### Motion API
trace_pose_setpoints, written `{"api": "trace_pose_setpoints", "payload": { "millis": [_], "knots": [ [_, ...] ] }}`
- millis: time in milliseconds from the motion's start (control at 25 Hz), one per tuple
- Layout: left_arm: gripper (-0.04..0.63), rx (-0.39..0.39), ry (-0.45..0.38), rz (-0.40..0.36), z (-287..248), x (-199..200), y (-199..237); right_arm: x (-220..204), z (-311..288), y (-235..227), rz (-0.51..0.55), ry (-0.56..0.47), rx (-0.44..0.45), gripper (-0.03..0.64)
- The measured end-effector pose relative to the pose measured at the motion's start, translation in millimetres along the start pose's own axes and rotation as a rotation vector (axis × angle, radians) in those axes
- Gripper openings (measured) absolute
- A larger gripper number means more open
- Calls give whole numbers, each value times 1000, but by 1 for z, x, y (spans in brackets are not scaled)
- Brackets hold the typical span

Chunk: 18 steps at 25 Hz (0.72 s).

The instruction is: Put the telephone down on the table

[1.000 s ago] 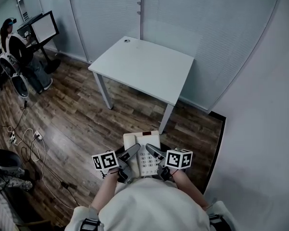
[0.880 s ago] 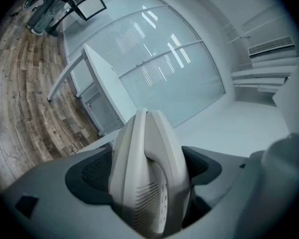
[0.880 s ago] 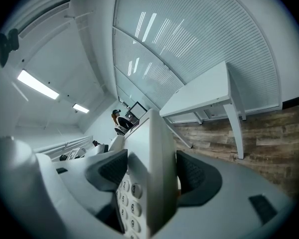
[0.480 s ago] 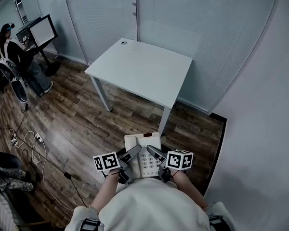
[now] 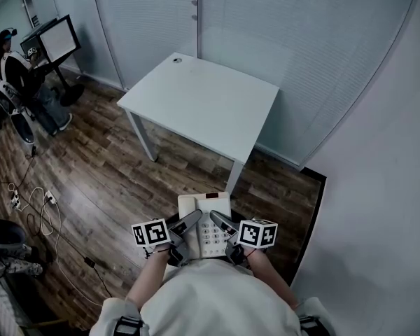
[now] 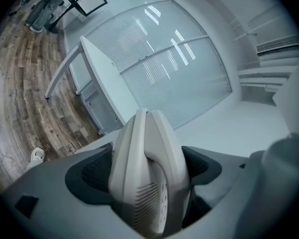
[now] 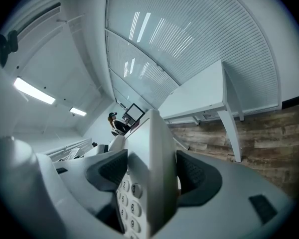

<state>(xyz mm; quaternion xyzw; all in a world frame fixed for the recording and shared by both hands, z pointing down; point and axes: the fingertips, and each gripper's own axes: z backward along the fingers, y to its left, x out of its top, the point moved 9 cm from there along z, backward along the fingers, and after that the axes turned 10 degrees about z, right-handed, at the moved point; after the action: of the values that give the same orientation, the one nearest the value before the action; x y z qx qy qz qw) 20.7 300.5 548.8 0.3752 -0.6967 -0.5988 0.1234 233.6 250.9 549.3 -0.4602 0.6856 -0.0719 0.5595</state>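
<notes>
Currently the off-white desk telephone with grey number keys (image 5: 204,222) sits low in the centre of the head view, carried in the air above the brown wooden plank floor (image 5: 105,173) and close to the person's body. The left gripper (image 5: 187,226) clamps its left edge, where the handset lies, and the right gripper (image 5: 222,224) clamps its right edge beside the keypad. Each gripper's own view shows both dark jaw pads pressed against the phone's casing. The white rectangular table with slim legs (image 5: 203,96) stands apart from the phone, higher in the frame. At the upper left another person (image 5: 14,68) faces a monitor (image 5: 56,39), and cables (image 5: 38,208) trail across the floor at the left edge.
</notes>
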Motion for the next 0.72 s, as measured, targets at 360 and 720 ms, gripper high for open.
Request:
{"api": "trace_pose_setpoints", "payload": {
  "millis": [360,720],
  "knots": [
    [413,10,17,11,-30,53,12,36,-43,-23,-17,5,-13,311],
    [413,-5,29,-3,-58,131,25,85,-104,-38,-19,-7,-26,311]
  ]
}}
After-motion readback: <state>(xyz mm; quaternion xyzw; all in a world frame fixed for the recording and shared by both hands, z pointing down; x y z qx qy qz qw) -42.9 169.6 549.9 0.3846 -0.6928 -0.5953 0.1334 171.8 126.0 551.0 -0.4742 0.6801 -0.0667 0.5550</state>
